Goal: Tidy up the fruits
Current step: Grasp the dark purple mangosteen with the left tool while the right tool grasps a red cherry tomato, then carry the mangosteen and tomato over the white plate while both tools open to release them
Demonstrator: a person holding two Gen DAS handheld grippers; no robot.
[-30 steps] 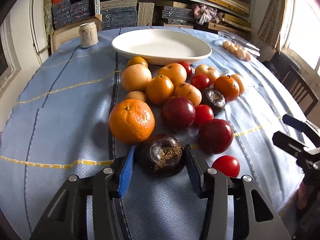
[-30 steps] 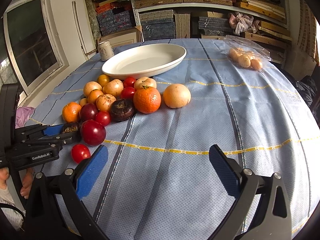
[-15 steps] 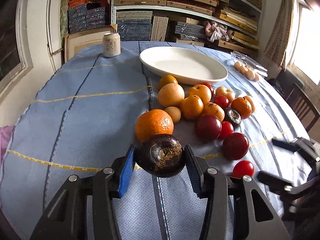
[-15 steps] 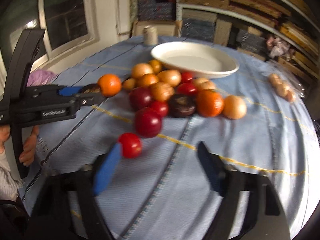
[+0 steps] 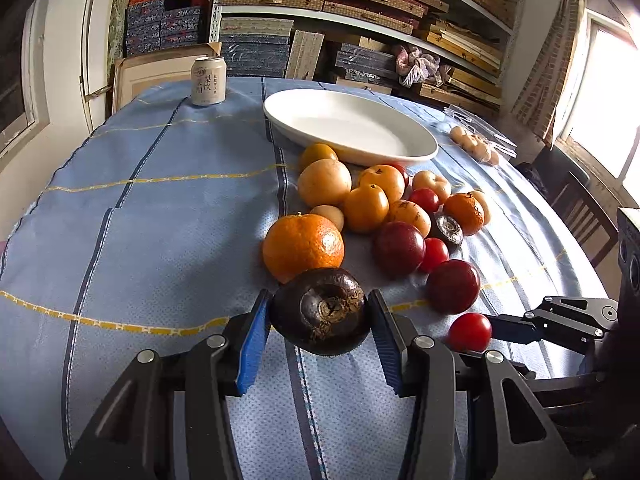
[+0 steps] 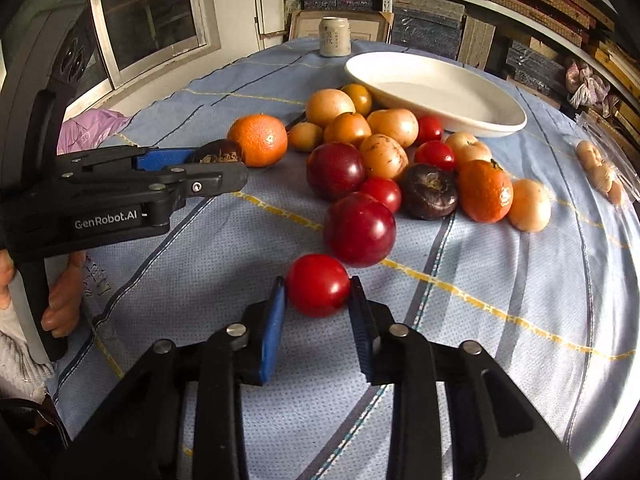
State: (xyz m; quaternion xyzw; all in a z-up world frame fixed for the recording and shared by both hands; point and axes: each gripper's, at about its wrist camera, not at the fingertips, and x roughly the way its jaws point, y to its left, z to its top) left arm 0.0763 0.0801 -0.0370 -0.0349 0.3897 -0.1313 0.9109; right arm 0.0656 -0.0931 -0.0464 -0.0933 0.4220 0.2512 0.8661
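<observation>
My left gripper (image 5: 320,322) is shut on a dark brown round fruit (image 5: 324,312) and holds it just above the blue cloth, in front of a big orange (image 5: 303,246). Behind that lies a heap of oranges, plums, tomatoes and pale fruits (image 5: 380,204), with the white oval plate (image 5: 400,156) at its far side. In the right wrist view my right gripper (image 6: 317,286) has its jaws closing on a small red tomato (image 6: 318,284), which rests on the cloth with both pads touching its sides. A large plum (image 6: 359,230) sits just beyond it.
A drink can (image 5: 208,80) stands at the table's far edge. A clear bag of small pale items (image 5: 476,146) lies at the right. A dark chair (image 5: 580,216) stands beside the table. A person's hand (image 6: 64,296) holds the left tool's grip.
My right gripper swung left to the lone red tomato and its jaws narrowed from wide open to touching it. My left gripper drew the dark fruit back from the heap.
</observation>
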